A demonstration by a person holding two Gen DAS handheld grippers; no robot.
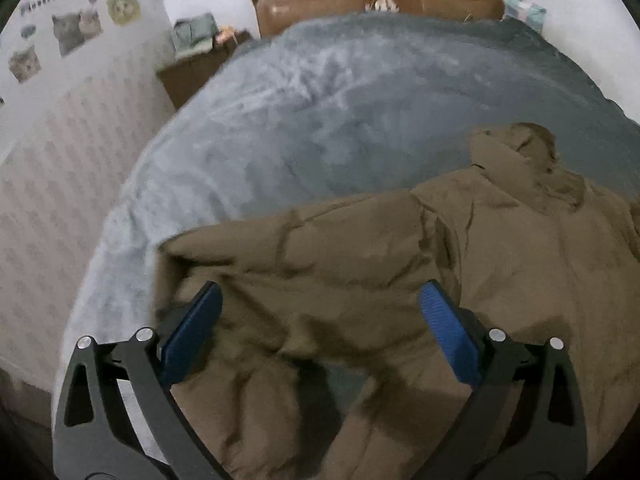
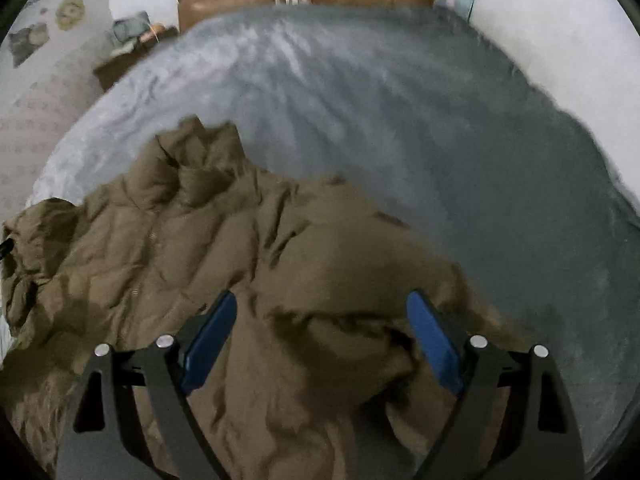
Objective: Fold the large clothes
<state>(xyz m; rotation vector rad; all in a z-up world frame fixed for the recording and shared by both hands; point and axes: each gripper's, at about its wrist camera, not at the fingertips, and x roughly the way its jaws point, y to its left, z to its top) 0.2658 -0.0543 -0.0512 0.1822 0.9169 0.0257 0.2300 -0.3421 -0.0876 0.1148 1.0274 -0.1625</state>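
A large brown padded jacket point(image 1: 500, 248) lies spread on a grey blanket-covered bed point(image 1: 320, 112), its hood pointing toward the headboard. One sleeve point(image 1: 288, 248) stretches out to the left in the left wrist view. My left gripper point(image 1: 320, 300) is open, its blue pads wide apart just above that sleeve and the jacket's lower part. In the right wrist view the jacket point(image 2: 192, 240) fills the lower left. My right gripper point(image 2: 322, 308) is open above the jacket's right side, holding nothing.
A brown headboard point(image 1: 376, 0) stands at the far end of the bed. A wooden nightstand point(image 1: 192, 72) with folded items sits at the far left. A patterned wall point(image 1: 48, 184) with pictures runs along the left. The bed point(image 2: 500, 160) stretches right of the jacket.
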